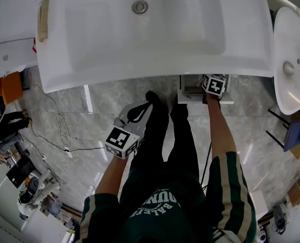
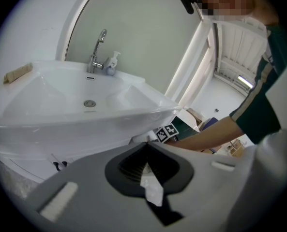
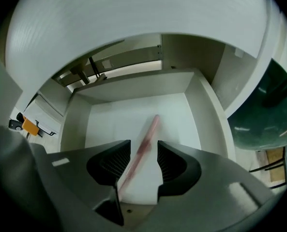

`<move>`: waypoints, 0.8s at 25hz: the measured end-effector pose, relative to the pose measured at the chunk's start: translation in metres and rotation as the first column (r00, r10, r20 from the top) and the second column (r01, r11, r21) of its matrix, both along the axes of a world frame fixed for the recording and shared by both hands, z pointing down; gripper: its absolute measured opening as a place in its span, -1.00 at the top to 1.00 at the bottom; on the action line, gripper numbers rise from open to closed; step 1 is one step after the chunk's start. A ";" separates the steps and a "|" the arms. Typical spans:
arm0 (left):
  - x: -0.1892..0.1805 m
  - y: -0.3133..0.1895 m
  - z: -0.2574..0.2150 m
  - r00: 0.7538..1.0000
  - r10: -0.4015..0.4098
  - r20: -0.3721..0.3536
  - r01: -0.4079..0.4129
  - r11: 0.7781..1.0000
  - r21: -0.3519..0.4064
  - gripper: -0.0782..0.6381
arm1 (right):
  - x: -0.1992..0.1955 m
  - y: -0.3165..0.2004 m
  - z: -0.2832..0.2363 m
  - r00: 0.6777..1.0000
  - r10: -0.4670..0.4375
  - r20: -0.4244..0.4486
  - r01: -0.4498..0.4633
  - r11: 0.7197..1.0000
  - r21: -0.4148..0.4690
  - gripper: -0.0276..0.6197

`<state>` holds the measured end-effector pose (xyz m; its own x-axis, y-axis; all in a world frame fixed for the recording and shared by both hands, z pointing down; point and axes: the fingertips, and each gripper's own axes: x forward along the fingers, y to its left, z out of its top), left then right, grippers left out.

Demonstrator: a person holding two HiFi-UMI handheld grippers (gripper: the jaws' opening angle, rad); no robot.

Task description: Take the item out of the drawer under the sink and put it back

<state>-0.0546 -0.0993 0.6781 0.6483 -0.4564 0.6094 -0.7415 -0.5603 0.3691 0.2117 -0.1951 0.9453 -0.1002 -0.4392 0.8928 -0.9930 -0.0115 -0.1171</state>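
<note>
The drawer under the white sink stands pulled out, and its white floor is bare apart from one item. That item is a thin pink stick, blurred, slanting between the two jaws of my right gripper. The jaws stand apart and do not press on it. From the head view, only that gripper's marker cube shows at the sink's front edge, above the drawer. My left gripper hangs lower, in front of the person's legs. Its jaws are closed together with nothing in them.
A tap and a soap bottle stand at the back of the sink. A tan block lies on its left rim. A second basin is at the right. Cables run over the marble floor.
</note>
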 end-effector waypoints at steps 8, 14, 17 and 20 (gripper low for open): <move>-0.004 0.003 0.003 1.000 -0.007 0.005 0.007 1.000 -0.006 0.64 | -0.005 0.010 0.015 1.000 0.016 -0.015 -0.017 0.997 -0.076 0.49; -0.012 0.004 0.002 1.000 -0.019 0.008 0.019 1.000 -0.002 0.64 | -0.008 0.002 0.009 1.000 0.028 -0.005 -0.029 0.997 -0.066 0.65; -0.014 0.004 0.002 1.000 -0.017 0.009 0.017 1.000 0.001 0.64 | -0.008 -0.001 0.003 0.998 0.065 0.009 -0.065 0.997 -0.053 0.72; -0.013 0.003 -0.002 1.000 -0.023 0.004 0.023 1.000 0.000 0.64 | -0.011 -0.002 -0.004 0.998 0.065 0.016 -0.065 0.997 -0.036 0.75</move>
<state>-0.0679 -0.0963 0.6760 0.6355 -0.4707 0.6120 -0.7554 -0.5430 0.3667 0.2005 -0.1973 0.9411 -0.0882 -0.4137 0.9061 -0.9879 -0.0803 -0.1328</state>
